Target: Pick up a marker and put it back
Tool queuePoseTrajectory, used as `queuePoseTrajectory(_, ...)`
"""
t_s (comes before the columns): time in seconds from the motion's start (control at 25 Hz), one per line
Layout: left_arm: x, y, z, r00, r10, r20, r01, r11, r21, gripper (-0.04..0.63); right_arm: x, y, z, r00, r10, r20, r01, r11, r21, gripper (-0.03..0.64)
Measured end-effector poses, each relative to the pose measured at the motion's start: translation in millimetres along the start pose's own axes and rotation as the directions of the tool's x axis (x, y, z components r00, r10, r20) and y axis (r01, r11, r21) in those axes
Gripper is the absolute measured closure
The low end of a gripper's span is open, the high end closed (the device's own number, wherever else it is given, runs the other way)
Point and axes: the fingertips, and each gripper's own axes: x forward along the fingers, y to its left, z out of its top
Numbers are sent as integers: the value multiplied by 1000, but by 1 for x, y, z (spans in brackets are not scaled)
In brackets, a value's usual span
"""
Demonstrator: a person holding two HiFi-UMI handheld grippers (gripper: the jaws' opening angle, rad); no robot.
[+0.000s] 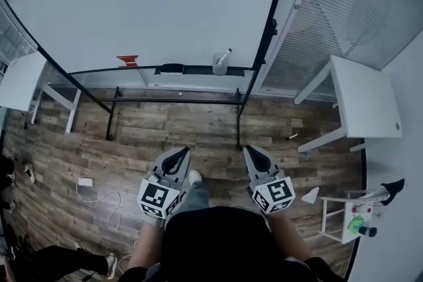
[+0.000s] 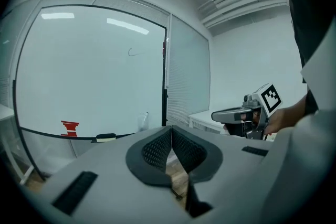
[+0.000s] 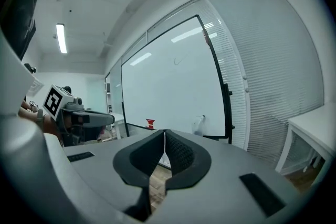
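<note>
Marker (image 1: 226,53) is kept in a clear cup (image 1: 219,67) on the whiteboard (image 1: 145,3) ledge, well ahead of the left claw (image 1: 183,152) and right claw (image 1: 249,151), both closed empty; one should be opened before approach

Far ahead of the right gripper (image 1: 250,151), the whiteboard (image 1: 145,3) runs off the top edge; the marker (image 1: 225,55) in its cup (image 1: 219,67) is too small to tell its colour; right of that gripper, items on a stand (image 1: 326,218) are unclear.
</note>
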Motion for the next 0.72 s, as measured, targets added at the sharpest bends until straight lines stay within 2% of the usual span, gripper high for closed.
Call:
queuePoseTrajectory(0.2, 35, 78, 3, 999, -35, 2, 35, 999, 4, 575, 81, -18, 14, 998, -61, -18, 61, 998, 15, 588)
queuePoseTrajectory(0.36, 50, 131, 1, 1000, -22, -17, 21, 1000, -22, 575, 136, -35, 19, 995, -89, -49, 90, 996, 10, 587)
queuePoseTrajectory(0.72, 79, 189, -4, 998, 24, -54, -27, 998, -60, 575, 236, -108, 34, 985, -143, -94, 143, 990, 1, 586)
